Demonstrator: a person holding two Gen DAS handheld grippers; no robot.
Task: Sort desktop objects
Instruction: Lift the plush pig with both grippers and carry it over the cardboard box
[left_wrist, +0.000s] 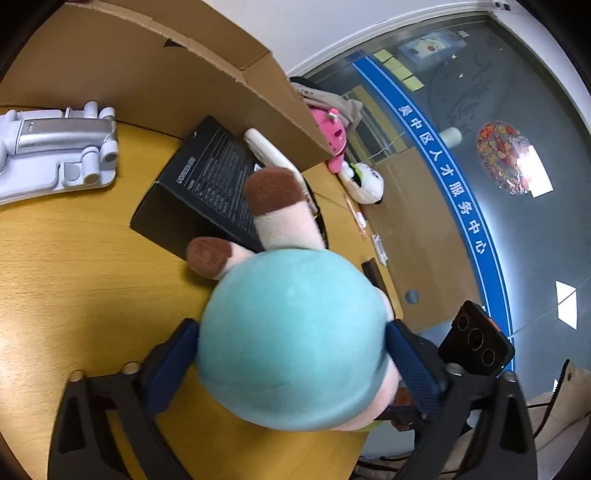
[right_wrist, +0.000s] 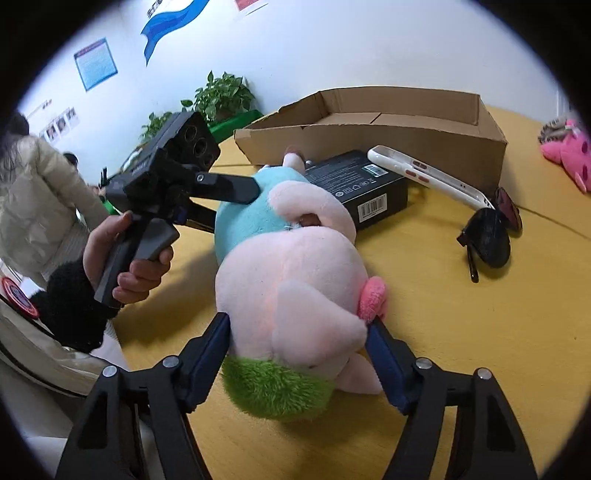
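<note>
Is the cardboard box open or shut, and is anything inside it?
Open: the cardboard box has its flaps up, and the right wrist view looks in to a bare bottom. Its near corner is hidden, so cannot tell for that part.

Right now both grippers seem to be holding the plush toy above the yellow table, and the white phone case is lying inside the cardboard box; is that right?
Not quite: the white phone case is outside the cardboard box, leaning on the black box in front of it, as the right wrist view shows. Both the left gripper and the right gripper do hold the plush toy above the yellow table.
</note>
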